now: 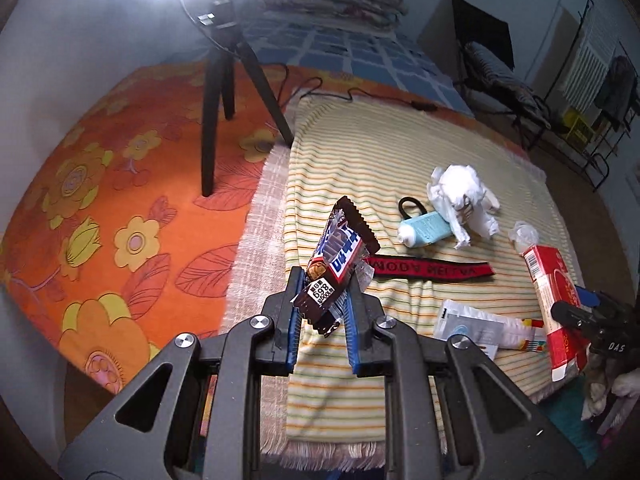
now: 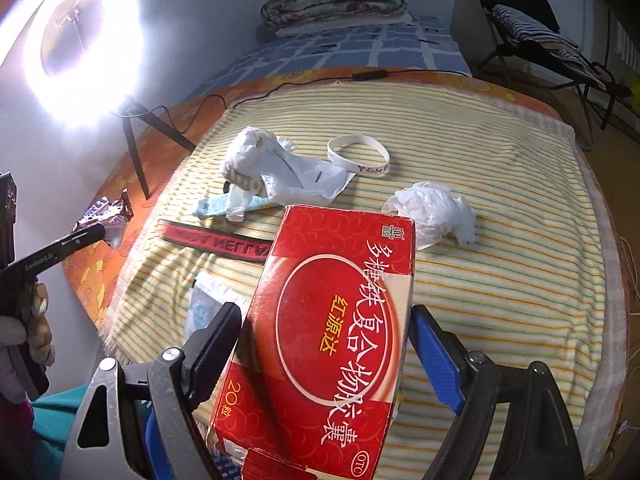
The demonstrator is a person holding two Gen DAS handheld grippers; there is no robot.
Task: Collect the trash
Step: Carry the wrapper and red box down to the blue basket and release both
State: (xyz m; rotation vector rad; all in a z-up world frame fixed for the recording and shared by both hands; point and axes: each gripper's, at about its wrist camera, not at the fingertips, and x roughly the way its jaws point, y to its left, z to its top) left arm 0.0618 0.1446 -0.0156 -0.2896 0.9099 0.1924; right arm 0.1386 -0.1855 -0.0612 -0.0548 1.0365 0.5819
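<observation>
Your left gripper [image 1: 323,312] clamps the candy wrapper [image 1: 338,266] above the striped blanket's [image 1: 360,152] left edge; your right gripper [image 2: 324,344] grips the red box [image 2: 328,320].

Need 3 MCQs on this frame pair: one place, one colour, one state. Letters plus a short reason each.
1. Where does the white wristband lie?
A. on the striped blanket
B. on the folded quilt
C. inside the red box

2. What colour is the strap with lettering beside the tube?
A. green with white edges
B. red with black edges
C. plain yellow

3. What is the left hand-held gripper doing?
A. open over the tissue
B. shut on nothing
C. shut on the candy bar wrapper

Key: 1 A, the band rests flat on the stripes beyond the plastic bag. 2 B, a red band with black borders shows in both views. 3 C, the wrapper stands pinched between the blue pads, lifted off the bed; the right hand-held gripper likewise clamps the red medicine box.
</observation>
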